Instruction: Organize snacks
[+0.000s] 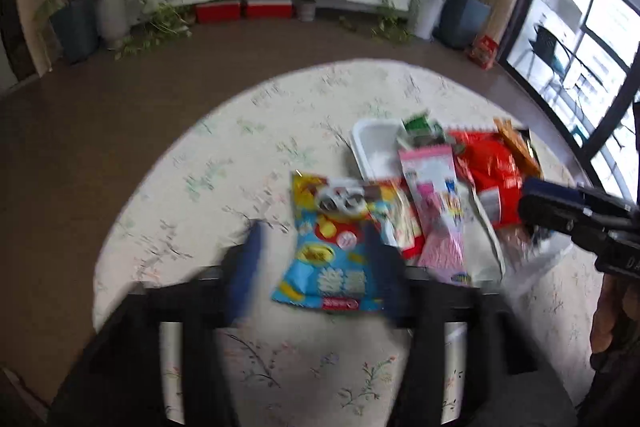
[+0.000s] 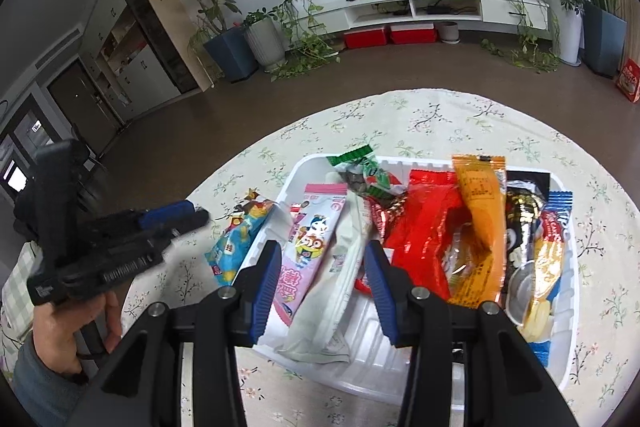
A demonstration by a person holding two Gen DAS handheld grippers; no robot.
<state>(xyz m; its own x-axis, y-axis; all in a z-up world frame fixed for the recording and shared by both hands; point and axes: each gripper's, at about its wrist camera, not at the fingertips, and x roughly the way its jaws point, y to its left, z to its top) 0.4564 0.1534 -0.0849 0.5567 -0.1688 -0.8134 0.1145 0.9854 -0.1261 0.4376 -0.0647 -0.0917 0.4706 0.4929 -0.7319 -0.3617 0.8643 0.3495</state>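
Most of the snacks look put away already, by my reading: the white tray (image 2: 568, 267) on the floral cloth (image 2: 440, 115) holds a crowd of packets, and one blue bag (image 2: 240, 239) leans half over its left rim, so I judge that one not yet settled. Counting what I can make out in the tray from the right wrist view: one pink packet (image 2: 316, 247), one pale white packet (image 2: 340, 291), one green-striped sweet (image 2: 360, 167), one red bag (image 2: 428, 239), one orange packet (image 2: 480, 223), one black packet (image 2: 524, 215) and one blue-and-yellow wrapper (image 2: 552, 227); smaller bits under the red bag I cannot separate. So seven inside, one on the edge. My left gripper (image 1: 316, 247) stands open over the blue bag, jaws either side and pads clear of it, nothing held. My right gripper (image 2: 322, 267) hangs half spread above the pink and white packets, and I cannot tell whether it touches them. What's left is nudging the blue bag fully in and tidying the heap
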